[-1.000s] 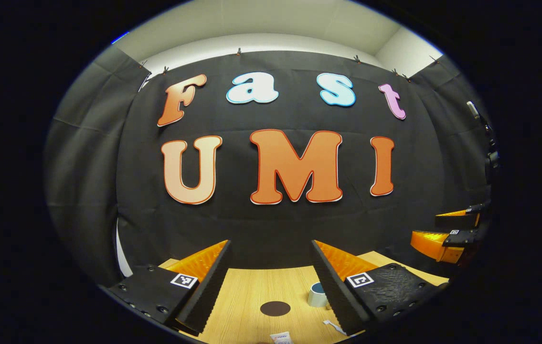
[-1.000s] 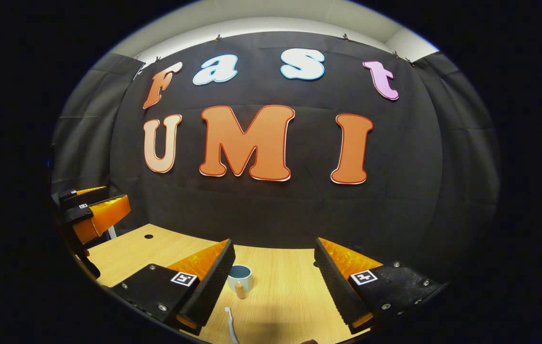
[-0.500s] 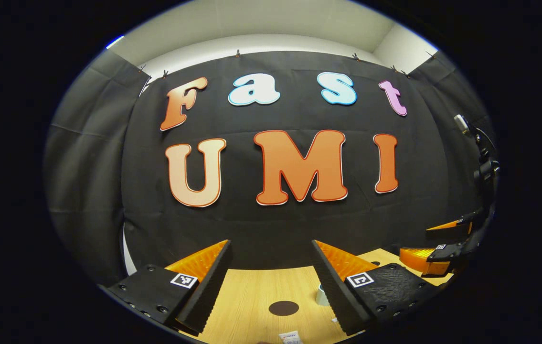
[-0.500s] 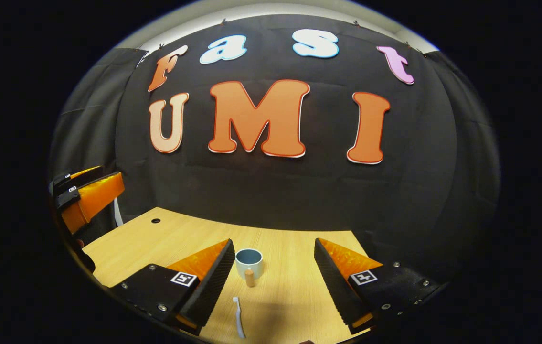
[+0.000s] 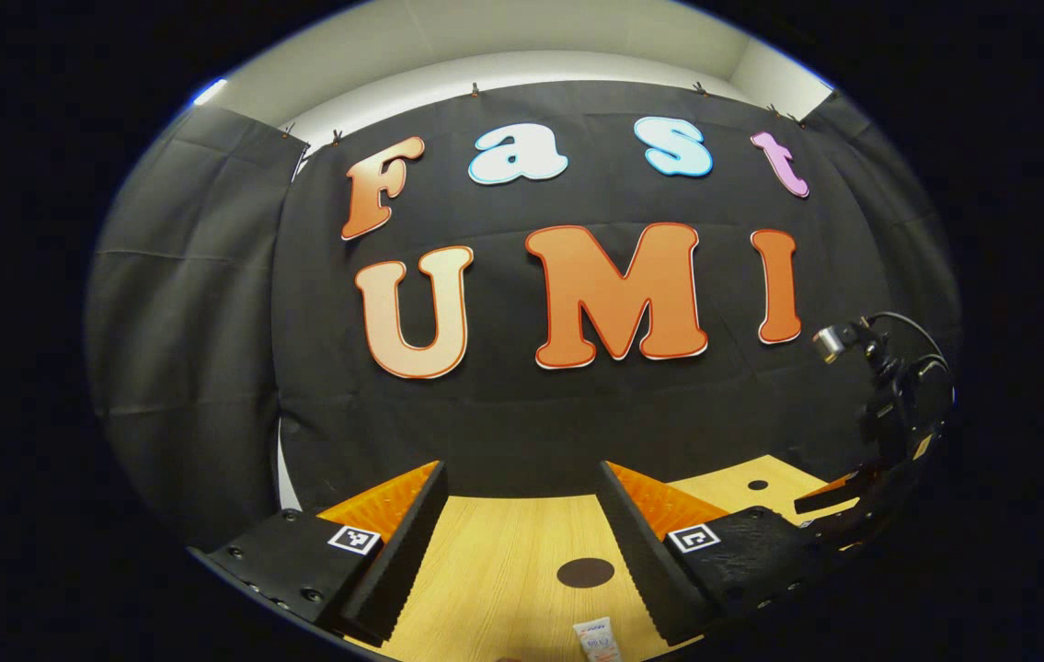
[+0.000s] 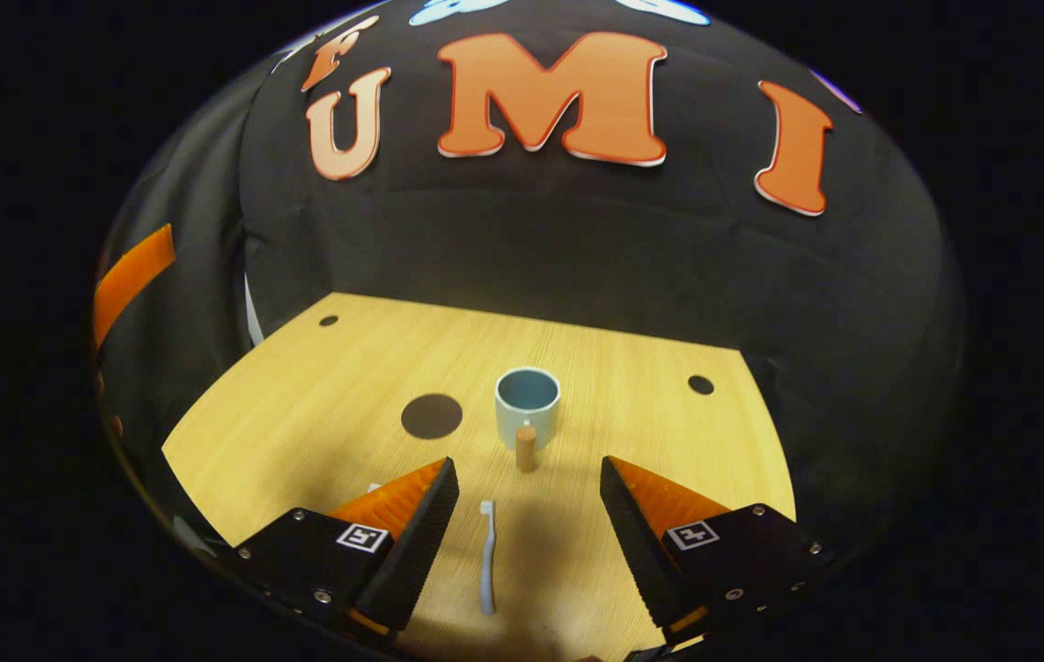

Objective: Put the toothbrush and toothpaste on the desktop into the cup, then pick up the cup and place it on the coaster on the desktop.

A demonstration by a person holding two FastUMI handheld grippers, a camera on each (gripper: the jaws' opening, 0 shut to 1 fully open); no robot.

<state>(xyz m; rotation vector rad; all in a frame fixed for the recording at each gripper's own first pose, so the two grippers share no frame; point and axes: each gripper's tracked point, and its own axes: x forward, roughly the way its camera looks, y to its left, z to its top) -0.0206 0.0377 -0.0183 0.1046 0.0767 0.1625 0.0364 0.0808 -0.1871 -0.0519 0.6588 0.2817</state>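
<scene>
Tilting downward since a second ago, the right gripper (image 6: 529, 496) now looks over much more of the wooden desktop (image 6: 301, 414), and the toothbrush (image 6: 487, 556) lies directly between its two fingers, which stand wide apart and hold nothing. That white toothbrush lies flat with its head pointing toward the cup (image 6: 528, 405). The pale cup stands upright near the desktop's middle, its short wooden handle (image 6: 526, 449) facing the gripper, well apart from the brush. Just left of the cup sits the dark round coaster (image 6: 431, 416), not touching it.

From the left gripper view, the scene has slid leftward: the coaster (image 5: 585, 572) now sits between the left gripper's (image 5: 522, 515) fingers, farther out on the desktop (image 5: 503, 570). The toothpaste (image 5: 597, 639) tube lies at the bottom edge, nearer than the coaster. The left gripper's fingers are also spread wide and empty. At the far right, the right gripper (image 5: 839, 501) hangs low over the desk edge, with a cabled device (image 5: 880, 368) above it.
</scene>
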